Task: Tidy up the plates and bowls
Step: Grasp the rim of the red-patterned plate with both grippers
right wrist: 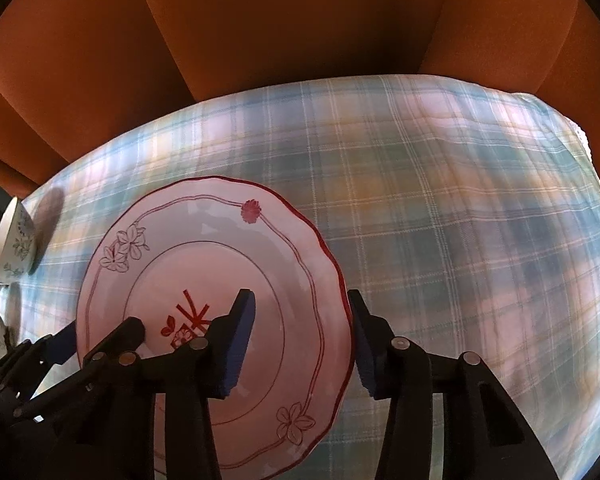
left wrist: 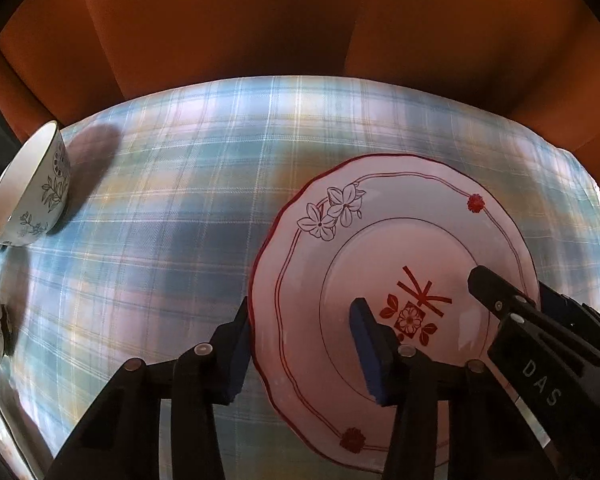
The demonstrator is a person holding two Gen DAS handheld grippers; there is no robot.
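Porcelain plate (left wrist: 380,264) straddled at opposite rims by left gripper (left wrist: 304,354) and right gripper (right wrist: 302,344), jaws open; liable to slip if pinched unevenly.

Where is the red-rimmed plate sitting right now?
The red-rimmed plate lies flat on the plaid tablecloth, straddled at opposite edges by the left gripper and the right gripper, with the floral bowls far off to its left.

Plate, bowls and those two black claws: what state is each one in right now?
Plate: lying flat on the cloth, face up, empty, its rim between both grippers' fingers.
Left gripper: straddling the plate's left rim, pads not clearly pressing.
Right gripper: straddling the plate's right rim, likewise.
Bowls: nested at the table's left edge, apart from the plate.
Tablecloth: spread, slightly wrinkled.
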